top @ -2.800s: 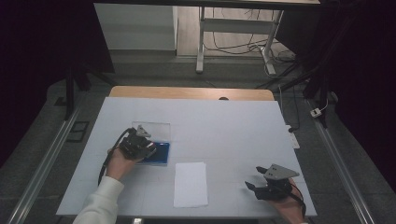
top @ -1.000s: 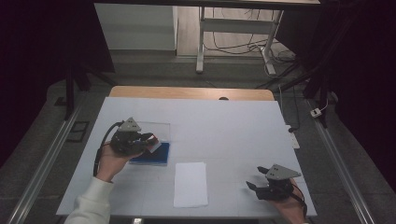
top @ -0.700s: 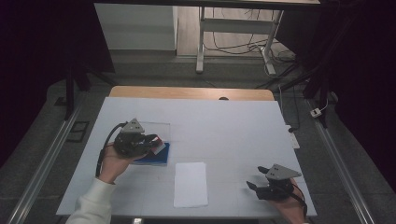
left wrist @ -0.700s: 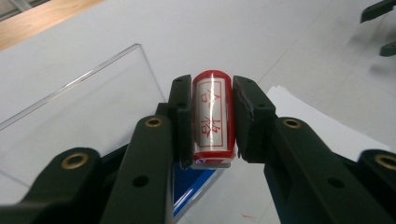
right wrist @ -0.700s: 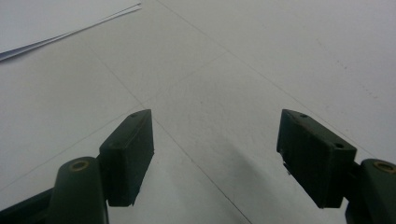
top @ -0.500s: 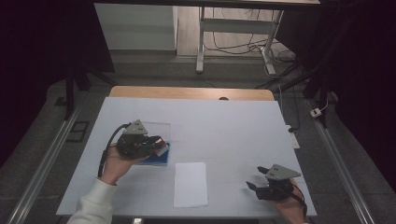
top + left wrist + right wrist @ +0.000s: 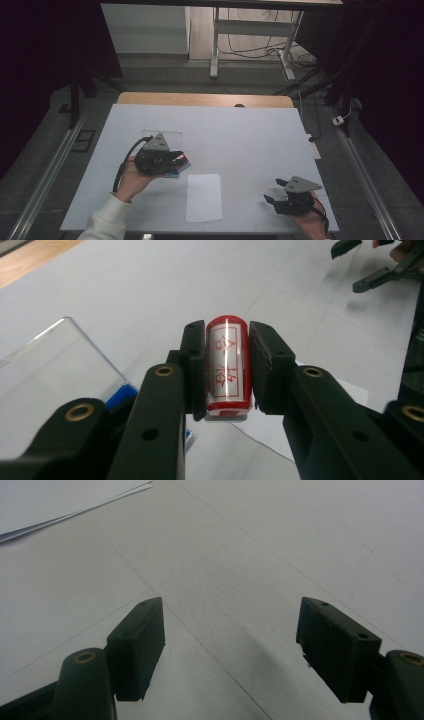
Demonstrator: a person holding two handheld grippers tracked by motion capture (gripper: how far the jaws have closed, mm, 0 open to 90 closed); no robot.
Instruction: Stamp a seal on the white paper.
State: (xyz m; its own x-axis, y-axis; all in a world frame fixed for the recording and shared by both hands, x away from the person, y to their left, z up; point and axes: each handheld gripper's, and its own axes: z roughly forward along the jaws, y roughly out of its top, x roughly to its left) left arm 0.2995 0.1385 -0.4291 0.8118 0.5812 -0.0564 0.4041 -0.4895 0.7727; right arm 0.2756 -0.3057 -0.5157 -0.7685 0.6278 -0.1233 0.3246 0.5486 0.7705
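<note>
My left gripper [image 7: 176, 161] is shut on a red stamp [image 7: 227, 365], a cylinder with red characters on a white label, held lengthwise between the jaws. It hovers over the right edge of a blue ink pad [image 7: 176, 173], just left of a white sheet of paper [image 7: 204, 196]. The pad's blue corner [image 7: 120, 394] and the paper [image 7: 280, 435] lie below the jaws in the left gripper view. My right gripper [image 7: 272, 190] stands open near the table's front right, with bare table between its jaws [image 7: 230, 630].
A clear plastic lid [image 7: 162, 134] lies flat behind the ink pad, also seen in the left gripper view as a transparent plate [image 7: 55, 370]. The white table cover [image 7: 240, 135] stretches wide between the two hands. A wooden table edge [image 7: 205, 98] runs along the back.
The left gripper lifted off the ink pad with the stamp, swung a little left, then moved right toward the paper. The right gripper has stayed in place, open.
</note>
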